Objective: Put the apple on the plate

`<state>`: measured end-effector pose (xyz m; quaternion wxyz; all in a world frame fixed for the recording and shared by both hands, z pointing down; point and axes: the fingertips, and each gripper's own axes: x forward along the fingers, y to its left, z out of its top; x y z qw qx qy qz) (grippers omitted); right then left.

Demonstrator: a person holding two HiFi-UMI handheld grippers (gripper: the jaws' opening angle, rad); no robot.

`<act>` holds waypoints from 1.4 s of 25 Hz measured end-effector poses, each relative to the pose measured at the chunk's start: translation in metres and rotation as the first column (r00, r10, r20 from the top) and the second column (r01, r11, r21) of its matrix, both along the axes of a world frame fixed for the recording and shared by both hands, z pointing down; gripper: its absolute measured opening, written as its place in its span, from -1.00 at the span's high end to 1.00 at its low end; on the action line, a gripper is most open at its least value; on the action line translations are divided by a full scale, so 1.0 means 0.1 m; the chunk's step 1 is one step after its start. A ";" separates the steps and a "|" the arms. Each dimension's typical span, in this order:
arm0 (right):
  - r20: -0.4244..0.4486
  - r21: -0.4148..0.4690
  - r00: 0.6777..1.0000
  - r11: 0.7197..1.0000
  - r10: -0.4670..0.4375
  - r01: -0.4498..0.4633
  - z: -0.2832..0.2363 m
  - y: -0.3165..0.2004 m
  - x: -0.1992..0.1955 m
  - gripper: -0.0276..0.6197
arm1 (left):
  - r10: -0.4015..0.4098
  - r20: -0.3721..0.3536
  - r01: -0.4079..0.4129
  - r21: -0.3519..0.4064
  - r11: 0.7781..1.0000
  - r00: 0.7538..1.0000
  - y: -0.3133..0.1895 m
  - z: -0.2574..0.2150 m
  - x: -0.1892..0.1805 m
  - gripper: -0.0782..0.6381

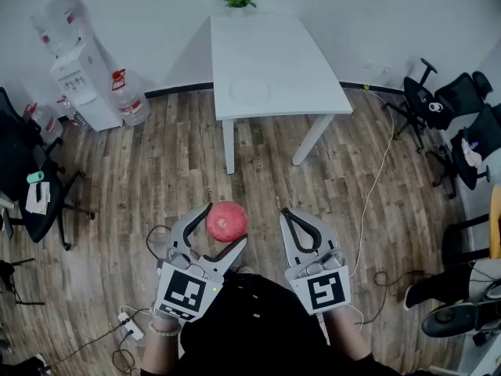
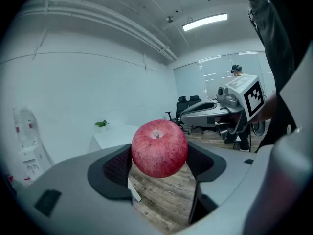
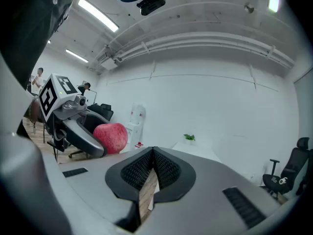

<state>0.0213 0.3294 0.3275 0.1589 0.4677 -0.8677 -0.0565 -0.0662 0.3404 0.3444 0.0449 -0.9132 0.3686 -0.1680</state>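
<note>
The left gripper (image 1: 225,224) clasps a red apple (image 2: 159,148) between its wide-spread jaws, the dark pads pressing on the fruit's two sides above a wood-plank floor (image 1: 156,178). The apple sits upright in the grip, its stem dimple turned up and slightly back toward the holder. It is nearly round, so no long axis can be told.

Just to that gripper's right, the right gripper (image 3: 152,155) is clenched, its ribbed pads meeting.

Well ahead of both tools stands a white table (image 1: 305,77) carrying a pale plate (image 1: 250,92) near its closer edge, with a small green plant (image 1: 237,0) at its far end. Far ahead and to the left of the left gripper, a clear water jug (image 1: 131,99) stands on the floor beside a white dispenser (image 1: 82,84). What the jug holds cannot be made out.
</note>
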 end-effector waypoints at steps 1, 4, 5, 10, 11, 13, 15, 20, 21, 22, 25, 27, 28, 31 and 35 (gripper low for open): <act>0.002 0.001 1.000 1.000 0.000 0.000 -0.01 0.00 0.00 0.79 | 0.001 0.000 -0.001 0.000 1.000 1.000 0.00 0.00 0.00 -0.21; 0.002 0.002 1.000 1.000 0.000 0.000 -0.01 0.01 -0.02 0.79 | -0.015 -0.011 0.015 -0.019 1.000 1.000 0.01 0.00 -0.01 -0.21; 0.001 0.002 1.000 1.000 -0.001 0.001 -0.02 0.01 -0.02 0.79 | -0.024 -0.018 0.023 -0.030 0.999 1.000 0.01 -0.01 -0.02 -0.21; 0.003 0.000 1.000 1.000 0.001 -0.001 -0.01 0.01 0.00 0.79 | -0.031 -0.022 0.030 -0.038 0.999 0.999 0.01 -0.01 0.00 -0.21; 0.007 -0.001 1.000 1.000 0.002 -0.002 -0.01 0.01 0.01 0.79 | -0.030 -0.021 0.030 -0.037 0.999 0.999 0.01 -0.01 0.00 -0.21; 0.019 -0.002 1.000 1.000 -0.001 0.001 -0.01 0.02 0.01 0.79 | -0.021 -0.015 0.021 -0.023 1.000 1.000 0.02 0.01 0.00 -0.21; 0.027 -0.002 1.000 1.000 -0.004 0.004 -0.01 0.03 0.01 0.79 | -0.044 -0.032 0.043 -0.045 0.998 0.998 0.03 0.01 0.00 -0.21; 0.021 -0.002 1.000 1.000 -0.003 0.003 -0.01 0.04 0.04 0.79 | -0.056 -0.037 0.054 -0.049 0.997 0.998 0.03 -0.01 -0.01 -0.21; 0.021 -0.003 1.000 1.000 -0.003 0.003 -0.01 0.04 0.05 0.79 | -0.041 -0.025 0.041 -0.027 0.999 0.999 0.03 0.00 -0.01 -0.21; 0.021 -0.005 1.000 1.000 -0.004 0.004 -0.01 0.04 0.06 0.79 | -0.030 -0.015 0.030 -0.009 1.000 0.999 0.02 0.00 -0.01 -0.21; 0.022 -0.008 1.000 1.000 -0.006 0.006 0.01 0.05 0.08 0.79 | -0.027 -0.010 0.027 0.002 1.000 1.000 0.03 0.00 0.01 -0.21; 0.024 -0.009 1.000 1.000 -0.006 0.006 0.02 0.06 0.09 0.79 | -0.029 -0.011 0.029 0.001 1.000 1.000 0.04 0.00 0.02 -0.21; 0.026 -0.009 1.000 1.000 -0.006 0.007 0.03 0.06 0.10 0.79 | -0.029 -0.011 0.029 0.001 1.000 1.000 0.04 0.01 0.03 -0.21; 0.031 -0.008 1.000 1.000 -0.008 0.008 0.03 0.09 0.12 0.79 | -0.035 -0.011 0.035 0.002 0.999 0.999 0.07 0.01 0.05 -0.21; 0.030 -0.004 0.999 1.000 -0.010 0.010 0.01 0.13 0.17 0.79 | -0.039 -0.014 0.039 0.005 0.999 0.999 0.13 -0.01 0.11 -0.21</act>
